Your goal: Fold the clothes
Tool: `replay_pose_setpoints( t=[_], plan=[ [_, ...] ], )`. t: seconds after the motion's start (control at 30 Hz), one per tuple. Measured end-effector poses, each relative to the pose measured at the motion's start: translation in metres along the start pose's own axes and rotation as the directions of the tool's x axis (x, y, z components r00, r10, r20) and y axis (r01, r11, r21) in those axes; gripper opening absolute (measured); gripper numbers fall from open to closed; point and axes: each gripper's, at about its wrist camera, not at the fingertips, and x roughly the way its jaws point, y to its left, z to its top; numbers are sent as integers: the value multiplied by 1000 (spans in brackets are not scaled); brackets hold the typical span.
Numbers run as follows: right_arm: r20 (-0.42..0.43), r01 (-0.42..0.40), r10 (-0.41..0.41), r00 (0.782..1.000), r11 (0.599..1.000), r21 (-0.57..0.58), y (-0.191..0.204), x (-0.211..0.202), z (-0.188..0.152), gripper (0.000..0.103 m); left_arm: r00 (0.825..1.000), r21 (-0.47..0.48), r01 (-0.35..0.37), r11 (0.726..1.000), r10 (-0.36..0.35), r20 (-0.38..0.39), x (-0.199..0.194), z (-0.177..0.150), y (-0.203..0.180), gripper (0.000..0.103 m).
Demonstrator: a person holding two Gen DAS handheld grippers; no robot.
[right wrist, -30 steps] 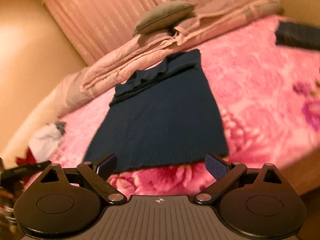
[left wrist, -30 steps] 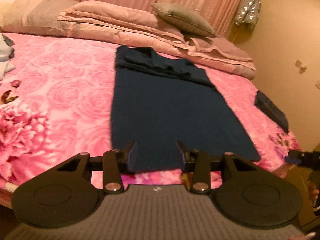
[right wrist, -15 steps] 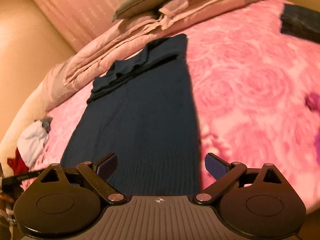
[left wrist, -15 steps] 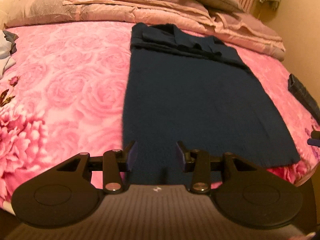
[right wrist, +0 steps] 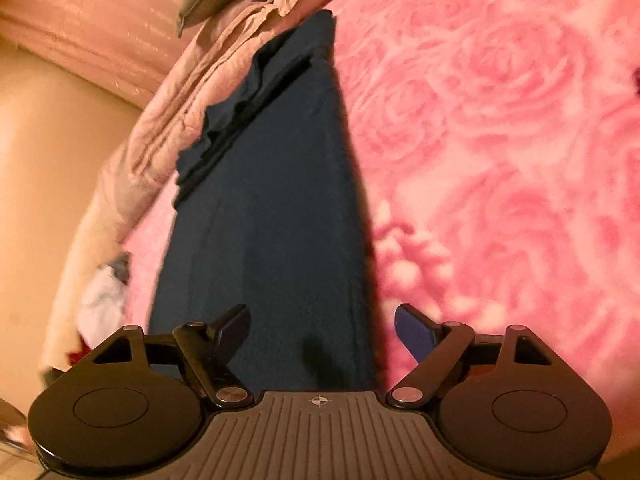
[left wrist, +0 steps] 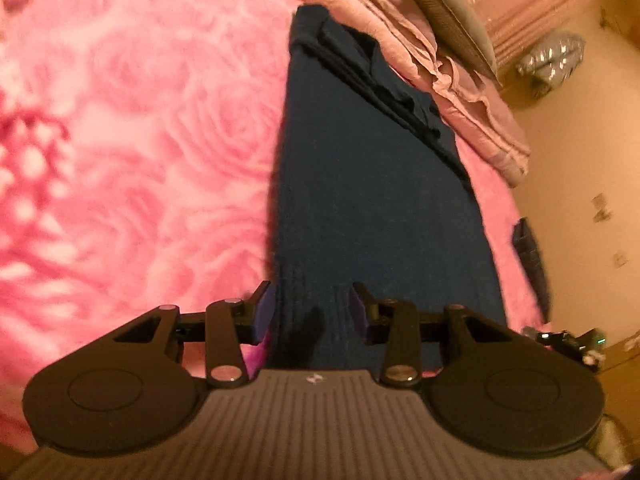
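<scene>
A dark navy garment (left wrist: pixel 372 200) lies flat and lengthwise on the pink rose-print bedspread (left wrist: pixel 140 140), its sleeves folded across the far end. It also shows in the right wrist view (right wrist: pixel 272 220). My left gripper (left wrist: pixel 312 308) is open and empty, low over the garment's near left corner, with the left edge between its fingers. My right gripper (right wrist: pixel 322 328) is open wide and empty, low over the near right corner, with the right edge between its fingers.
A folded pink duvet (left wrist: pixel 440 68) and a grey pillow (left wrist: pixel 444 12) lie at the head of the bed. A dark folded item (left wrist: pixel 532 256) lies at the bed's right edge. White and red clothes (right wrist: pixel 102 300) lie at the left edge. Curtains (right wrist: pixel 100 20) hang behind.
Both grippers have moved forward and down from off the bed's foot to low over the garment's near corners. Both stayed open.
</scene>
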Motion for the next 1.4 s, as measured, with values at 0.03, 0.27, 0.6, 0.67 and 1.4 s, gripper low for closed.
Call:
replay_pose_setpoints(
  t=[0.03, 0.27, 0.6, 0.67, 1.4],
  plan=[
    [-7, -18, 18, 1000, 1000, 11, -2, 3, 5, 79, 1000, -12, 11, 1000, -11, -7, 6, 2, 2, 34],
    [-19, -111, 112, 993, 993, 47, -8, 34, 42, 74, 995, -66, 99, 993, -100, -10, 41, 27, 7, 30],
    [-108, -158, 166, 980, 984, 79, -34, 24, 24, 25, 982, -126, 169, 978, -177, -59, 29, 2, 25, 18],
    [-102, -157, 165, 981, 984, 81, -29, 31, 27, 23, 984, -133, 162, 978, -171, -57, 36, 7, 22, 10],
    [45, -166, 165, 985, 986, 21, 32, -87, -81, 5, 962, -20, 175, 984, -166, 216, -111, -95, -13, 5]
  ],
)
